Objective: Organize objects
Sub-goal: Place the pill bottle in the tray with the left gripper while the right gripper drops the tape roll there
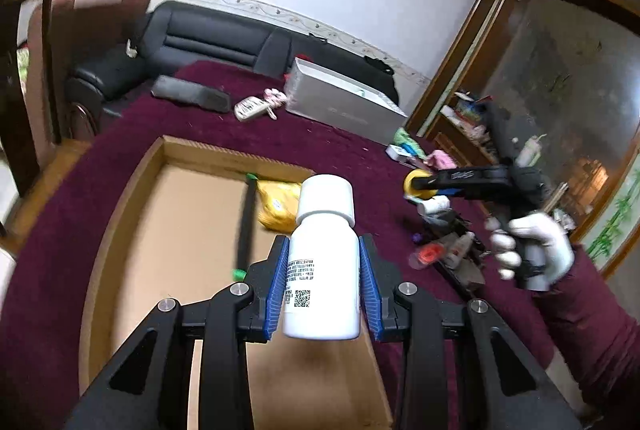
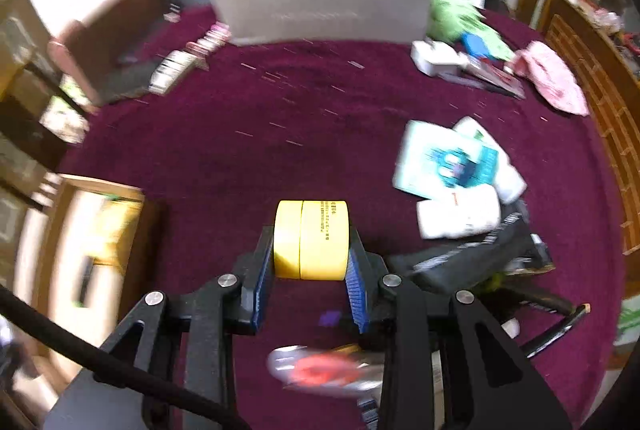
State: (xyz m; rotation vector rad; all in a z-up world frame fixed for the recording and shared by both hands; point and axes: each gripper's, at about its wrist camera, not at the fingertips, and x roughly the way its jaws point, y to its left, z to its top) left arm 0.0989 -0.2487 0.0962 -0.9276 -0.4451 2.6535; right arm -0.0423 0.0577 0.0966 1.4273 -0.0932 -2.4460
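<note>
Two blue ribbed pads of the left gripper (image 1: pixel 323 280) clamp a smooth white plastic bottle (image 1: pixel 325 262), cap forward, above an open cardboard box (image 1: pixel 132 190) on the maroon-clothed bench (image 1: pixel 332 146); a white-gloved hand (image 1: pixel 536 246) grips the right gripper's handle, tilted down. Through the right wrist camera, the right gripper (image 2: pixel 310 250) has its jaws clenched on a double roll of yellow tape (image 2: pixel 312 238), held over the plush cloth, beside a heap of white packets (image 2: pixel 456 186).

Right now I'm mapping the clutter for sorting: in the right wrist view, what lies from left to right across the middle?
Cardboard box → yellow tape rolls held in the right gripper → white packets with teal print.
</note>
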